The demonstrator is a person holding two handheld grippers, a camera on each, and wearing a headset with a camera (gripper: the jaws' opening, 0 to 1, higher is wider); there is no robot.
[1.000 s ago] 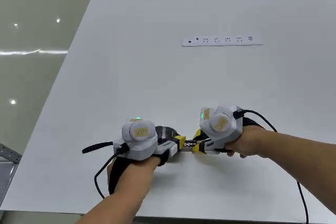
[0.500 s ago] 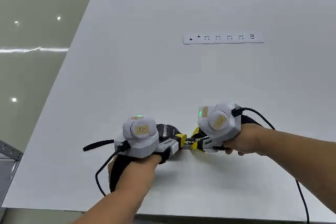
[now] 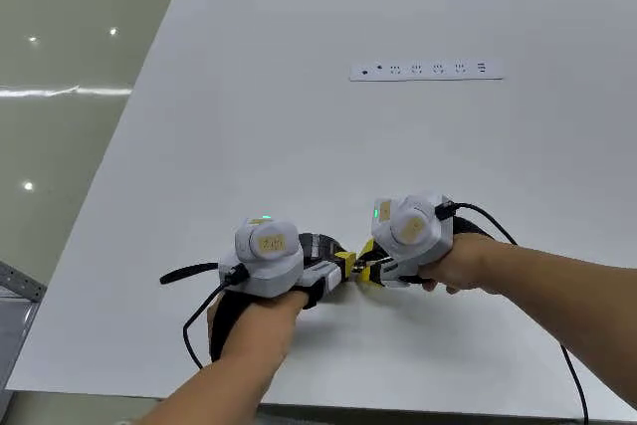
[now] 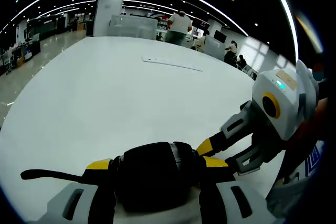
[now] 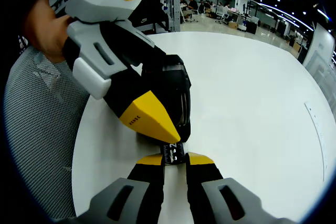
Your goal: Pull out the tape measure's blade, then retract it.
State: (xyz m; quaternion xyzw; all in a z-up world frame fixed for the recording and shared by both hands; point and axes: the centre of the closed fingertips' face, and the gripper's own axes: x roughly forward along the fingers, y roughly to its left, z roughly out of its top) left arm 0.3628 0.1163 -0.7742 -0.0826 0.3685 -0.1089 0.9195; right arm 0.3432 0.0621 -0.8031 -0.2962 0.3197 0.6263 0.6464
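Note:
A black tape measure (image 4: 155, 174) sits clamped between the yellow-tipped jaws of my left gripper (image 4: 157, 163), low on the white table (image 3: 299, 126). In the head view my left gripper (image 3: 336, 268) holds that tape measure (image 3: 317, 249) near the table's front edge. My right gripper (image 5: 174, 159) faces it, shut on the short end of the blade (image 5: 172, 153) that sticks out of the case (image 5: 170, 95). In the head view my right gripper (image 3: 364, 268) nearly touches the left one. Very little blade shows between them.
A white power strip (image 3: 426, 70) lies farther back on the table, also seen as a power strip (image 4: 172, 64) in the left gripper view. A black strap (image 3: 184, 273) trails left from the tape measure. The table's left edge (image 3: 119, 126) borders a glossy floor.
My right gripper has drifted slightly left toward the left one, so the gap between them has shrunk. The head camera has shifted a little.

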